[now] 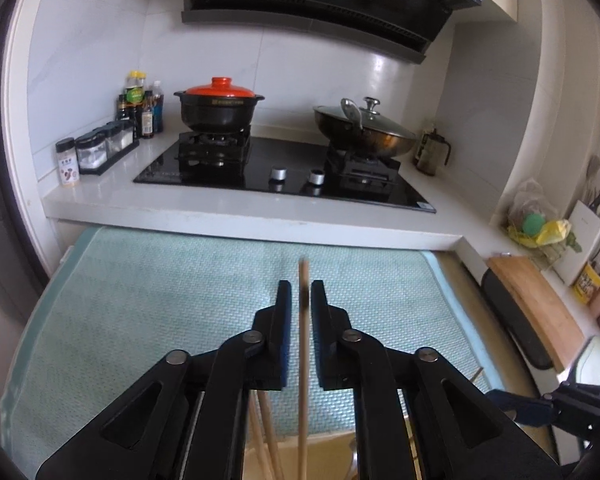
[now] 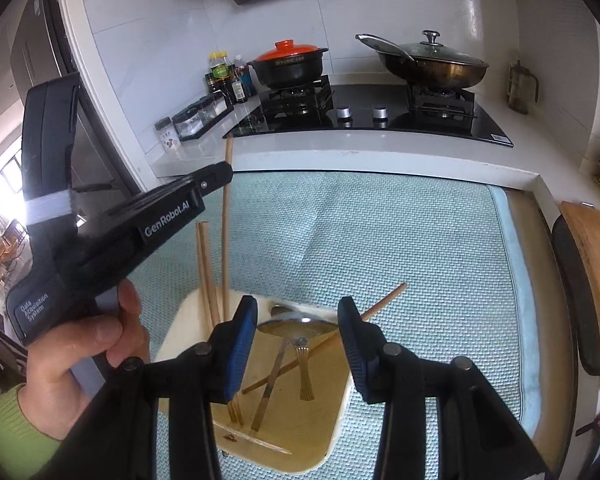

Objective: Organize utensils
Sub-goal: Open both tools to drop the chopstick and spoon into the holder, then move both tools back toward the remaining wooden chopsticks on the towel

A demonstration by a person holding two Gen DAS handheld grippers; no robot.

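**Chopstick between parted jaws, tray directly below**

Your left gripper (image 1: 301, 300) stands narrow, with a single wooden chopstick (image 1: 303, 344) running upright through the slot. In the left wrist view there is a sliver of daylight on each side of the stick, so the pads do not seem to be pressing on it; treat it as released, or very nearly so. Its lower end reaches down toward the cream tray (image 2: 300, 436), where two more chopsticks (image 2: 206, 272) already lean in the left part.

Your right gripper (image 2: 297, 320) is partly parted and holds nothing. It hangs over the tray, above a metal spoon (image 2: 296, 326), a gold-handled fork (image 2: 305, 372) and another chopstick (image 2: 380, 306) lying slantwise over the tray's far rim onto the green mat (image 2: 380, 232).

To do this step well:

- Let the upright stick settle beside the two leaning ones, so the chopsticks group on one side. If it tips the other way it will probably fall across the spoon and fork.
- Draw the left tool straight back along the stick rather than sideways; a sideways pull would likely drag it.
- Keep your hand (image 2: 100, 344) and the right tool apart: they are near each other over the tray.
- For the slanting chopstick, I would take it near its middle, clear of the spoon bowl.
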